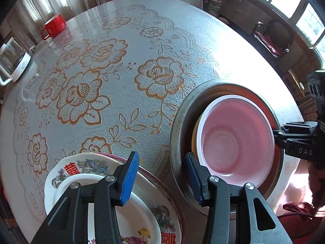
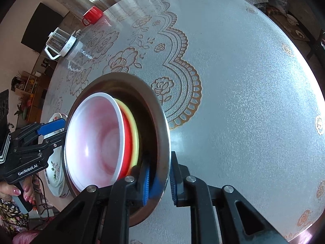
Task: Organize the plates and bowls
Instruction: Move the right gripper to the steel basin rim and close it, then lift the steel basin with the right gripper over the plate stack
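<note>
Right hand-held gripper (image 2: 159, 181) astride metal bowl (image 2: 162, 122) rim, unseen leftward.

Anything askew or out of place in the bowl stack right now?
Yes. The white-rimmed pink bowl sits off-centre in the steel basin, crowded toward one wall, with the red bowl and yellow bowl peeking out beneath. No spills or visible damage.

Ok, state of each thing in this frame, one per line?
Metal basin: on table, holds nested bowls.
Red bowl: topmost, inside basin.
Yellow bowl: beneath red one.
Plates: stacked.
Red mug: upright.
Left gripper: open, empty.
Right gripper: shut on basin rim.
</note>
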Demonstrator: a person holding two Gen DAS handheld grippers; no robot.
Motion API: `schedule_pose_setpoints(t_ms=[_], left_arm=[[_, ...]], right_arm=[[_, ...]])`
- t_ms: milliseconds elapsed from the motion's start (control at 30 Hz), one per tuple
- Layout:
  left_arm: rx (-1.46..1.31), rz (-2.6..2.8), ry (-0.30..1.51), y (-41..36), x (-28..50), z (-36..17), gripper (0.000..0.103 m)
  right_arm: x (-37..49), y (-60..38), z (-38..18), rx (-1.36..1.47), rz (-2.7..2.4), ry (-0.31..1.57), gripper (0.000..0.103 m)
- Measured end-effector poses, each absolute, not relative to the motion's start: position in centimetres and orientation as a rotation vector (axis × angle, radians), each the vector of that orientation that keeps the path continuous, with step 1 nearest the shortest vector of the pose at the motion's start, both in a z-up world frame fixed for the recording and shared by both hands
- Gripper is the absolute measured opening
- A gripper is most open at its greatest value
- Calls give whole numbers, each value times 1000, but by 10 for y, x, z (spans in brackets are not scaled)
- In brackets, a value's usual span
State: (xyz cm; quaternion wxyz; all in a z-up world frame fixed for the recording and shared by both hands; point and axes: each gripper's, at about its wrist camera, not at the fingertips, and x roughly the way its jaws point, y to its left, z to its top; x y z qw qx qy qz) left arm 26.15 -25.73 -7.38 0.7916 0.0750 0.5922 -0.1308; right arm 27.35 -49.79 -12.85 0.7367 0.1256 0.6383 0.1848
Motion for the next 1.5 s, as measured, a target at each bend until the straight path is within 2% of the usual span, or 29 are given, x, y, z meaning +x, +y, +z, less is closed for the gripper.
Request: schedule_pose_setpoints(t_ms=[267,600,700,733,767,833,867,933,1000,1067,1133,1367,1500], left_arm=[[115,-326,1277,-277,264,-78,16],[-24,-295,1238,-272,267,-80,15],[-58,-297,1240,-265,267,-82,21],[-71,-289,1241,-262,267,-83,28],[-79,-275,1244,-259,267,-84,41],[-76,-251,1267,-255,268,-89,59],[-64,-258,1266,-256,268,-91,58],[-33,-254,1241,-260,265,-90,56],[-31,-262,1216,-263,263,-88,49],[-50,-285,1210,-269,261,-87,28],[-21,-300,1195,-278,259,-85,16],[-28,-280,1185,-278,255,-83,16],[-19,-278,1177,-279,253,-81,15]], right_arm=[[277,-513,-124,272,402,1369,10],[280,-522,-126,308,396,1370,10],[282,-523,-127,314,411,1378,10],[282,-526,-127,318,418,1383,11],[282,-526,-127,318,426,1389,11],[285,-525,-127,301,442,1402,11],[286,-524,-127,289,448,1406,11],[287,-523,-127,271,458,1407,15],[287,-522,-127,277,463,1409,15],[287,-522,-127,281,469,1405,15],[286,-522,-127,282,469,1398,15],[281,-531,-127,303,466,1386,10],[279,-533,-127,311,443,1386,10]])
